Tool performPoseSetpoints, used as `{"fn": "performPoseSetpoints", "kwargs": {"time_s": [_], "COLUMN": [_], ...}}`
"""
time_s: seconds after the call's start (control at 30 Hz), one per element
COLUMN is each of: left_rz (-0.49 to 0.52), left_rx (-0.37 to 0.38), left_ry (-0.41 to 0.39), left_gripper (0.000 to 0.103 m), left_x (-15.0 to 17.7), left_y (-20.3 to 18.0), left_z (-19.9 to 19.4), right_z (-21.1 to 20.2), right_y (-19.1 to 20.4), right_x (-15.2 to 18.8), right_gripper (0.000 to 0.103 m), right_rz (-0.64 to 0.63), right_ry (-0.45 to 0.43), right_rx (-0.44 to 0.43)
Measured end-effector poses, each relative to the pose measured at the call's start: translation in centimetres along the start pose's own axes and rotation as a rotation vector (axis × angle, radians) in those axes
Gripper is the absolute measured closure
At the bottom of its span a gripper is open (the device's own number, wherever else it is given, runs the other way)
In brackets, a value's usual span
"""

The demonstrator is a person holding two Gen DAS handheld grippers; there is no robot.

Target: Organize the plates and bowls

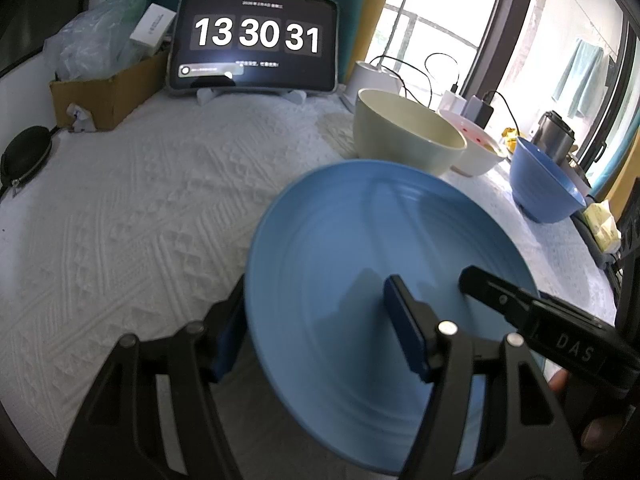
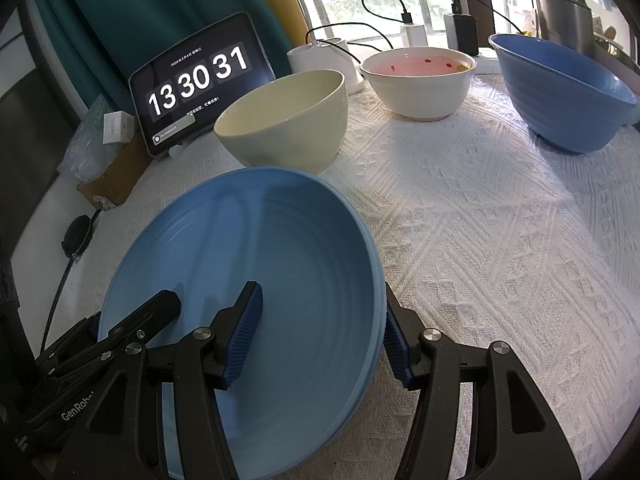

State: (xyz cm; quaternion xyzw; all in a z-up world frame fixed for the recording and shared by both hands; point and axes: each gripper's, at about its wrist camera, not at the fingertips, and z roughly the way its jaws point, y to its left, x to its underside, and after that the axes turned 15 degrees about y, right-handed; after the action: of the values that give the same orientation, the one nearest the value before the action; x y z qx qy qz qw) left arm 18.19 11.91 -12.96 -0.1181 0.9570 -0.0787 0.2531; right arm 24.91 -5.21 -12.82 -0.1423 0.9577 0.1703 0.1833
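Your left gripper (image 1: 316, 320) straddles the left rim of the blue plate (image 1: 360, 248), one blue-padded finger (image 1: 404, 332) inside the dish and the other beneath the edge, pinching the rim. Your right gripper (image 2: 320, 332) does the same on the plate's (image 2: 280, 264) right rim: one ribbed blue pad (image 2: 246, 332) lies inside, the other against the outer edge. In the right wrist view a second rim line shows under the plate's right edge, so it may be two plates stacked; you cannot tell for sure.

Each gripper shows in the other's view: the right one (image 1: 532, 312) carries the letters "DAS", and the left one (image 2: 120, 332) reads "GenRobo", cut off at the finger.

The plate sits over a white knitted tablecloth (image 2: 500, 260); whether it touches the cloth is not clear. Just beyond it stands a cream bowl (image 2: 288, 120). Farther right are a white bowl with a pink inside (image 2: 420, 80), then a blue bowl (image 2: 568, 92).

At the back a tablet (image 1: 256, 40) shows "13 30 31"; its smaller writing is too fine to read. Left of it is a cardboard box (image 1: 108, 96).
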Motion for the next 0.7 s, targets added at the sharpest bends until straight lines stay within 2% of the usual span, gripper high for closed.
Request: {"fn": "performPoseSetpoints", "kwargs": {"time_s": [0.2,0.5,0.7], "left_rz": [-0.005,-0.011,-0.004], "left_rx": [0.0,-0.012,-0.029], "left_ry": [-0.007,-0.082,-0.132], "left_gripper": [0.036,0.036,0.036], "left_x": [0.0,0.3,0.2], "left_y": [0.0,-0.3,-0.9], "left_z": [-0.2,-1.7,-3.0], "right_z": [0.0,-0.3,-1.4], "right_y": [0.0,-0.1,-0.2], "right_x": [0.0,0.1,0.5], "right_gripper": [0.043,0.043,0.043], "right_rz": [0.0,-0.007,-0.015], "right_ry": [0.0,0.001,-0.033], "right_rx": [0.0,-0.004,0.0]}}
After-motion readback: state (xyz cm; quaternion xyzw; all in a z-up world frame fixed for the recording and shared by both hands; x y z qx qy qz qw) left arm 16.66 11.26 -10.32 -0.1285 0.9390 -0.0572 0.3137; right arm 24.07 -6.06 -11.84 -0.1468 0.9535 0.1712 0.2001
